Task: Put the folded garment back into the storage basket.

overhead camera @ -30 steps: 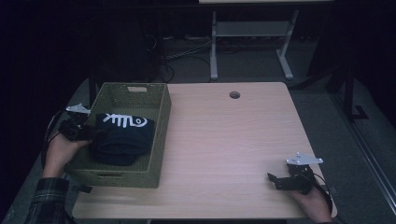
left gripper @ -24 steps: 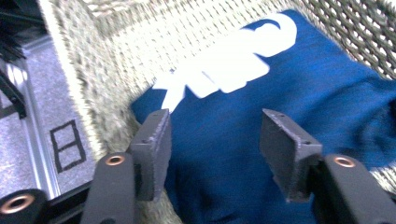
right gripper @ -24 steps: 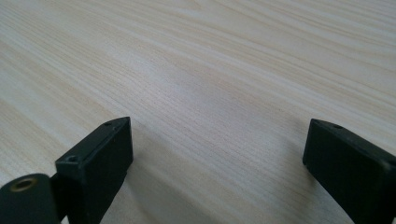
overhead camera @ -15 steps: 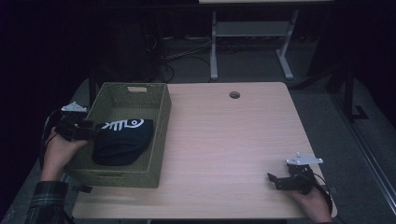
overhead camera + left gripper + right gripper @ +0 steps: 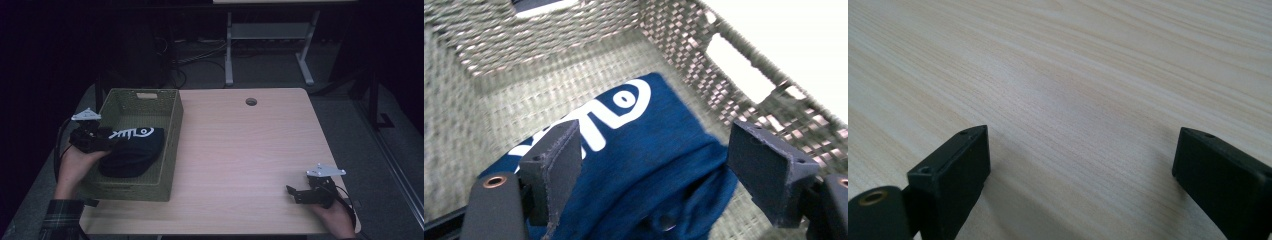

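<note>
Left tool (image 5: 651,165) just opened, released – blue shirt (image 5: 639,165) lay in basket (image 5: 172,135) right below it; right tool (image 5: 1083,175) open, idle on bench (image 5: 250,150).

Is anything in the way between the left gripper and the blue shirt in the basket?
Nothing visible is. The left gripper hangs inside the woven basket with jaws open, just opened, and the blue shirt lies right below them, uncovered.
</note>
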`<state>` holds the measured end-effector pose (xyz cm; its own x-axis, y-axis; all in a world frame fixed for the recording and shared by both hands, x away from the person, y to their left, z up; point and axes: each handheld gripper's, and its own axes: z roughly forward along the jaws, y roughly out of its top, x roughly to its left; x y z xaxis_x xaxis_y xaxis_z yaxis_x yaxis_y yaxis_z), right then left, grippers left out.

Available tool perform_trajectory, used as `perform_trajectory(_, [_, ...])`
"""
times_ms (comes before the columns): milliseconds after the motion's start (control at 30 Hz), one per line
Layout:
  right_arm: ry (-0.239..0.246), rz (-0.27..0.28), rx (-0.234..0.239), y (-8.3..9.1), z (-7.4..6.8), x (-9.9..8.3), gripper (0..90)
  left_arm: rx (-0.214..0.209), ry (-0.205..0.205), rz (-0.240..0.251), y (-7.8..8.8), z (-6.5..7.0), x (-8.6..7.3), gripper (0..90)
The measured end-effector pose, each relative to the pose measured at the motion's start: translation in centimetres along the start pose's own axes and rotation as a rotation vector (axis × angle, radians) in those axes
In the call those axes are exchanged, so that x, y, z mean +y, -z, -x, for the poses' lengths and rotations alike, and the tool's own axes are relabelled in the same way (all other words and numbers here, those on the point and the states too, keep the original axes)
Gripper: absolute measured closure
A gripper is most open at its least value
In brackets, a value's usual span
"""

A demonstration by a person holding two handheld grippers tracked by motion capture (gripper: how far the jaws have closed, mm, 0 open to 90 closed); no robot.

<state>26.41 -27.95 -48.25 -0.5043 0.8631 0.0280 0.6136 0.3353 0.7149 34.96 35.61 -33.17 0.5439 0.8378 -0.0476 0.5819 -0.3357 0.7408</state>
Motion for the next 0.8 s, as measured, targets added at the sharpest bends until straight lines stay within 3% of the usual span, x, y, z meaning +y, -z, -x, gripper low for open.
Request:
perform_trajectory(433, [-0.001, 0.0, 0.002, 0.0, 0.0, 0.0, 7.9, -0.057, -0.034, 0.067, -1.0, 5.0, 2.0, 20.0])
perform_trajectory(800, [0.0, 0.0, 0.002, 0.0, 0.0, 0.0, 7.9, -0.152, -0.061, 0.111, -2.8, 9.9, 3.6, 18.9])
